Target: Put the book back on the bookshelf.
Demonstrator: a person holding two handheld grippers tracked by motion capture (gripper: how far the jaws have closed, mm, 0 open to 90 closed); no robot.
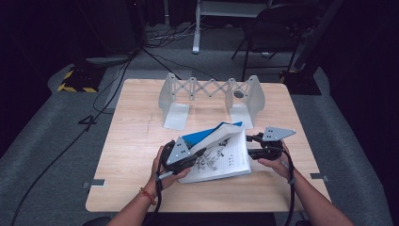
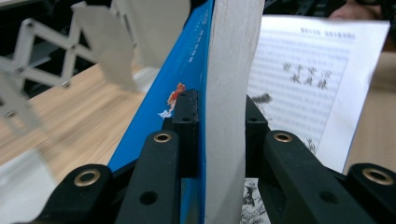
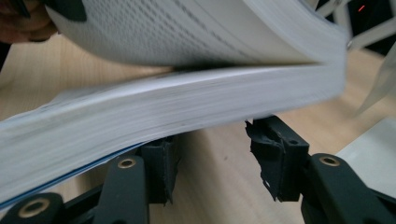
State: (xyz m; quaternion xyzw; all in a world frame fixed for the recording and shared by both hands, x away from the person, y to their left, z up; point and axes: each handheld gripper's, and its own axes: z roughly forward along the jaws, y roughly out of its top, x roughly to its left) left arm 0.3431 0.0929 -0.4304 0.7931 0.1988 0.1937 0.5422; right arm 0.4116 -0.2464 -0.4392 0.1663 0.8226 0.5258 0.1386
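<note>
My left tongs (image 1: 200,153) and right tongs (image 1: 251,145) are black, jointed jaws with brass-ringed screw holes and ribbed pads. Each carries a grey three-cornered plate dotted with holes and trails a black cable. A red-orange band circles my left wrist.

Dim surroundings, lit tabletop, blurred close-ups

A dim recording studio or lab: wooden table (image 1: 136,141) on grey carpet, trailing floor cables (image 1: 117,80), hazard-striped base (image 1: 75,81).

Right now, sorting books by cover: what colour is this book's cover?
Blue cover, clearest in the left gripper view.
</note>
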